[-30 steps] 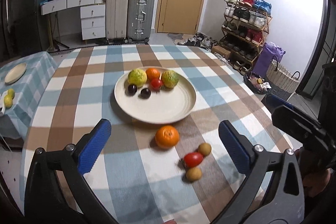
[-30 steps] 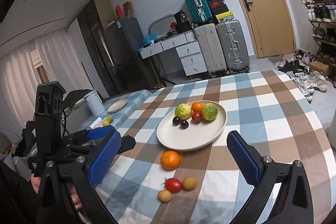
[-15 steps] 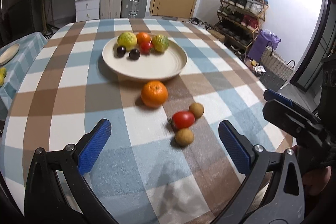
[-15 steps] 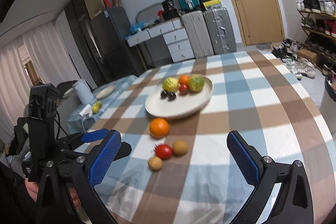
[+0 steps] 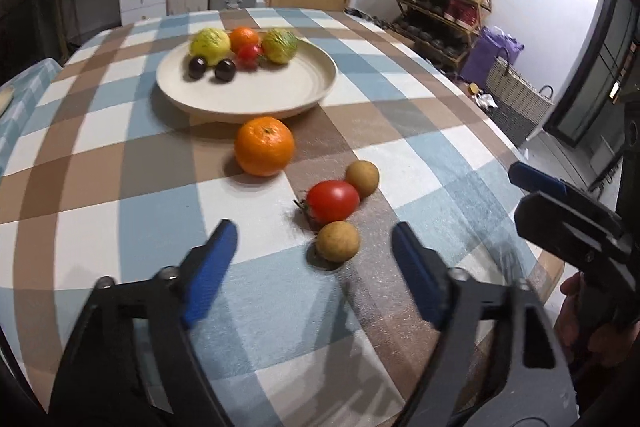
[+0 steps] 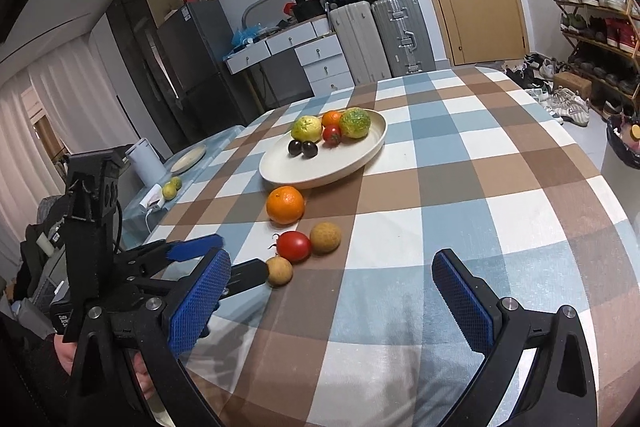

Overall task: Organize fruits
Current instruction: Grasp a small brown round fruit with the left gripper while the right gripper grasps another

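Now left tool [image 5: 312, 255] spread wide, empty, near brown fruit [image 5: 337, 247], right tool [image 6: 332, 291] likewise apart, empty

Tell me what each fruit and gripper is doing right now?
Left hand-held gripper: open, empty, near the brown fruit.
Right hand-held gripper: open, empty.
Plate: holds six fruits.
Big orange: on the tablecloth.
Tomato: on the tablecloth, between two small brown fruits.

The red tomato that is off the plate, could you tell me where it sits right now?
In the left wrist view the loose tomato lies on the checked tablecloth right of centre, touching two small brown fruits, with the orange just beyond.
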Demonstrator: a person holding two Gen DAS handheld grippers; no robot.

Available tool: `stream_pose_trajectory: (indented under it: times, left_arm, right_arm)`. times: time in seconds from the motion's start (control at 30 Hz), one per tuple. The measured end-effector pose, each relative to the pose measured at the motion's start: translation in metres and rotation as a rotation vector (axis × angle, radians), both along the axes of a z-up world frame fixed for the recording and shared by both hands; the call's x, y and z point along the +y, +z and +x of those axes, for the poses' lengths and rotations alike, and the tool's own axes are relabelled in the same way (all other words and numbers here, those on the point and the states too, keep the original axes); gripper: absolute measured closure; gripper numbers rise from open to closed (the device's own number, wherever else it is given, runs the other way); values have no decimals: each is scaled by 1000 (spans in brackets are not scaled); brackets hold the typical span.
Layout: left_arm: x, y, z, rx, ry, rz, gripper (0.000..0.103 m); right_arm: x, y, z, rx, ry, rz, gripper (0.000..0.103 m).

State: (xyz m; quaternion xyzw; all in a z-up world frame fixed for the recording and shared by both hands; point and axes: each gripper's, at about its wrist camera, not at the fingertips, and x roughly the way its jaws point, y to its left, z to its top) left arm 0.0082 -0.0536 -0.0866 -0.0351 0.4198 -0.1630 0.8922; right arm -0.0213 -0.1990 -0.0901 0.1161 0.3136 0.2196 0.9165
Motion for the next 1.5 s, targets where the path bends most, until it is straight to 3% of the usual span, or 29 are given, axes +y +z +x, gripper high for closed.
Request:
stream_pose_trajectory:
  times: [0.13,0.3,0.37,0.47,0.87,1.23,1.33,1.43,1.5]
  left_arm:
    - [-5,-5,4,29,-35,-23,54]
    - [-5,-9,8,48,-50,-44,56]
    - [-5,-10,9,50,-58,-43,69]
    - [-6,-14,12,68,-81,-59,80]
    - [23,2,-1,31,-62,-134,80]
    - [66,11,-14,10,0,-166,80]
    - [75,12,-13,7,13,-186,80]
    - [81,13,-11,2,17,-194,80]
    - [84,13,-10,2,21,-202,80]
  right_arm:
    - [-3,-3,3,14,-7,3,0]
    - [-5,-7,8,30,-14,6,0]
    - [-6,-9,10,39,-16,6,0]
    - [-6,-12,12,49,-17,7,0]
    - [7,-11,27,66,34,19,0]
    - [31,-20,66,153,88,58,1]
    - [35,-25,74,180,93,74,14]
    - [38,-30,82,215,85,78,16]
    - [39,-32,84,226,86,79,23]
